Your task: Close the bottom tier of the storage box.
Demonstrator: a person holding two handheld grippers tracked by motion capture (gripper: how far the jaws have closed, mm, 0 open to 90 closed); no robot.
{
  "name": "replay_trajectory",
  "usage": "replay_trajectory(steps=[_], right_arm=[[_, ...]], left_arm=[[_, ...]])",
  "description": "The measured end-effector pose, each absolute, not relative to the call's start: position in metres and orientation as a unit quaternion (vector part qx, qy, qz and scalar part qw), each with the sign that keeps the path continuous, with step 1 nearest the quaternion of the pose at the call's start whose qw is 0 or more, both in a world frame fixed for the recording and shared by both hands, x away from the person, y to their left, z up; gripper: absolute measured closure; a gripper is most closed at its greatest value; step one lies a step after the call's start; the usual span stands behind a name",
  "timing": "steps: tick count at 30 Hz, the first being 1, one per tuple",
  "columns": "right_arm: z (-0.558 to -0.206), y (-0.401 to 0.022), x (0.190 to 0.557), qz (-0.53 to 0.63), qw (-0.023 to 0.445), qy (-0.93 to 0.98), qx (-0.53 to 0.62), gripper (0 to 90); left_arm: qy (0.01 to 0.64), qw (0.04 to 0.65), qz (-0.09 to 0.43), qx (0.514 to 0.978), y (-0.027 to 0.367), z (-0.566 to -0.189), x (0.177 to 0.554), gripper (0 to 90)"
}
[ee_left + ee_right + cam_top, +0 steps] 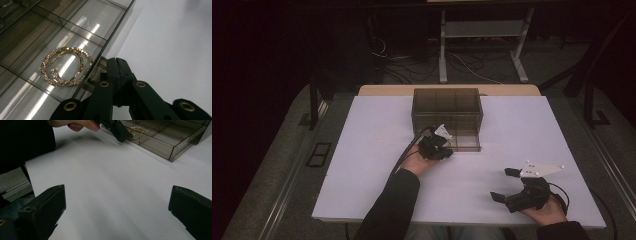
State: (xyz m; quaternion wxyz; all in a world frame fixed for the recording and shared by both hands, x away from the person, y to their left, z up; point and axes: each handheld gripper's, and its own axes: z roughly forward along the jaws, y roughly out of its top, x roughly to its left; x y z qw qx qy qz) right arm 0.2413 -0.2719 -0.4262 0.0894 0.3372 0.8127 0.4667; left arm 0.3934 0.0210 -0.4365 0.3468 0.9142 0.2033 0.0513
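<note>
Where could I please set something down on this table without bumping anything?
The white table is bare left of the left gripper, and between it and the right gripper. It is crowded by the open drawer, which holds a gold bracelet.

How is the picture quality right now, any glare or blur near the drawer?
Left gripper view: bright streaks of glare cross the smoky clear plastic drawer, though the gold beaded hoop earrings stay sharp. Right gripper view: left gripper slightly blurred. High view: dark surroundings, white table evenly lit.
</note>
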Motion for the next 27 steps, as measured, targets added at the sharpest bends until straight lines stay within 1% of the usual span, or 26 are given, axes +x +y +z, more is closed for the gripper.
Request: replay_trajectory(steps=[1, 2, 7, 9, 19, 27], right_arm=[[-0.426, -0.272, 0.241, 0.467, 0.09, 0.813, 0.337, 0.6], [-0.426, -0.272, 0.241, 0.466, 0.089, 0.813, 0.337, 0.6], [-0.426, -0.272, 0.241, 0.466, 0.09, 0.813, 0.337, 0.6], [-0.426, -0.272, 0.241, 0.467, 0.09, 0.812, 0.337, 0.6], [-0.426, -0.273, 0.241, 0.469, 0.09, 0.811, 0.339, 0.6], [-0.426, -0.273, 0.241, 0.468, 0.09, 0.811, 0.34, 0.6]], left_arm=[[0.218, 0.347, 0.046, 0.911, 0.02, -0.437, 0.392, 89.2], [0.204, 0.346, 0.053, 0.914, 0.021, -0.436, 0.395, 89.2], [0.205, 0.345, 0.049, 0.915, 0.02, -0.436, 0.398, 89.2], [0.215, 0.35, 0.047, 0.911, 0.018, -0.437, 0.398, 89.2], [0.212, 0.34, 0.046, 0.915, 0.014, -0.438, 0.405, 89.2], [0.231, 0.341, 0.049, 0.91, 0.014, -0.441, 0.412, 89.2]])
